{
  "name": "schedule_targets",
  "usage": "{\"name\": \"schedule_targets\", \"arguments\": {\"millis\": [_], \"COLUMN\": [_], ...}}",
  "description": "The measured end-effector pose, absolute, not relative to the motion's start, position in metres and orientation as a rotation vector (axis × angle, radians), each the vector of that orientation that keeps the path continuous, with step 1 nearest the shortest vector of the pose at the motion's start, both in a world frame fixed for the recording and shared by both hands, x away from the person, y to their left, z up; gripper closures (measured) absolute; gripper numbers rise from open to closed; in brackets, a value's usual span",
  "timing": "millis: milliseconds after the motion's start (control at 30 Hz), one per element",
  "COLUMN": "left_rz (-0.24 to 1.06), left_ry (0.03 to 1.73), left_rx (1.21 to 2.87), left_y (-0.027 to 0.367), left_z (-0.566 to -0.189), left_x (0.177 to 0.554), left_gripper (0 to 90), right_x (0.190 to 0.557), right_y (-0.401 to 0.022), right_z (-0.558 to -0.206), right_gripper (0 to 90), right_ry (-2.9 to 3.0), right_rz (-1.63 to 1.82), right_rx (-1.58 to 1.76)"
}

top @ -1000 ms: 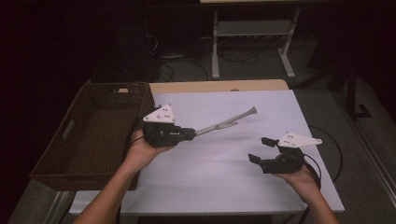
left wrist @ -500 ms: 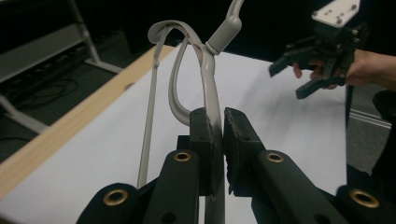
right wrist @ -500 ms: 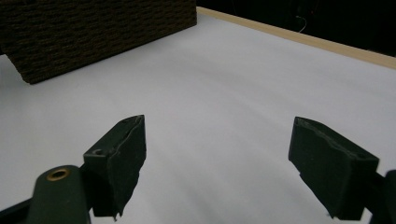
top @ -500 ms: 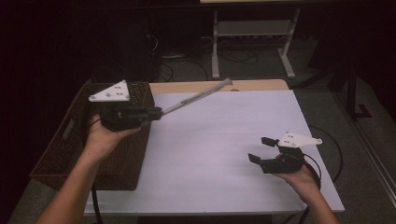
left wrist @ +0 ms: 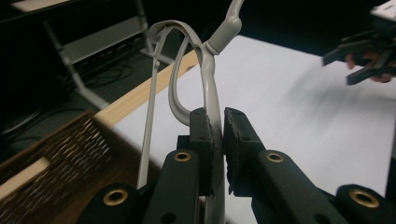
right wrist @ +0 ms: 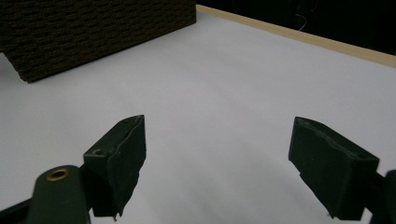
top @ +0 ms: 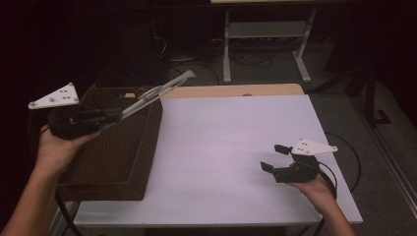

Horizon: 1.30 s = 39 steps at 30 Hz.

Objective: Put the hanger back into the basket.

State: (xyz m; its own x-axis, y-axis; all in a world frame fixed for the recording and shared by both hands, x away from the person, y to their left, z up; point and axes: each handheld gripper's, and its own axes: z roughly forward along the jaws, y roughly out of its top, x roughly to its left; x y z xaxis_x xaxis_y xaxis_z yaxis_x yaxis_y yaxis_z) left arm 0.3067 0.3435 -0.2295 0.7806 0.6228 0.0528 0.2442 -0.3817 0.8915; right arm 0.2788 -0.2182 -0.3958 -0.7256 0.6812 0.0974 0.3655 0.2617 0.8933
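Observation:
My left gripper (top: 118, 114) is shut on a long grey utensil (top: 157, 92) and holds it in the air over the brown woven basket (top: 123, 147) at the table's left. The utensil slants up and to the right past the basket's far rim. In the left gripper view the pads (left wrist: 205, 133) pinch one thin grey strip of the utensil's looped end (left wrist: 208, 70), and its handle points away. My right gripper (top: 273, 157) rests low over the white table (top: 231, 132) near the front right. It is open, with bare table between its jaws (right wrist: 217, 154).
The basket's wall (right wrist: 93, 28) stands at the far left in the right gripper view. A wooden edge (top: 236, 90) runs along the table's back. A metal stand (top: 265, 34) and cables lie on the dark floor behind. The right gripper (left wrist: 362, 53) appears far off in the left gripper view.
The left hand has carried the utensil left and upward, from over the middle of the table to above the basket. The right hand has stayed in place.

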Motion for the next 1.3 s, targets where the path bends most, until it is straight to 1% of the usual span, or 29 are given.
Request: {"name": "schedule_targets", "arguments": {"millis": [267, 400, 600, 867, 1300], "left_rz": [0.520, 0.536, 0.530, 0.499, 0.401], "left_ry": [0.771, 0.816, 0.883, 0.923, 0.942], "left_rx": [1.963, 1.978, 1.960, 1.978, 2.049], "left_y": [0.391, 0.408, 0.430, 0.439, 0.429], "left_z": [-0.239, -0.246, -0.258, -0.279, -0.309], "left_x": [0.292, 0.287, 0.283, 0.289, 0.312], "left_gripper": [83.1, 83.0, 83.0, 82.9, 82.6], "right_x": [0.280, 0.280, 0.280, 0.281, 0.281], "right_y": [-0.220, -0.219, -0.219, -0.219, -0.221], "right_z": [-0.396, -0.396, -0.396, -0.396, -0.396], "right_gripper": [18.1, 18.0, 17.9, 17.9, 18.0], "right_ry": [2.222, 2.223, 2.223, 2.224, 2.214], "right_rz": [1.448, 1.446, 1.442, 1.434, 1.435], "right_rx": [0.969, 0.976, 0.975, 0.977, 0.981]}}
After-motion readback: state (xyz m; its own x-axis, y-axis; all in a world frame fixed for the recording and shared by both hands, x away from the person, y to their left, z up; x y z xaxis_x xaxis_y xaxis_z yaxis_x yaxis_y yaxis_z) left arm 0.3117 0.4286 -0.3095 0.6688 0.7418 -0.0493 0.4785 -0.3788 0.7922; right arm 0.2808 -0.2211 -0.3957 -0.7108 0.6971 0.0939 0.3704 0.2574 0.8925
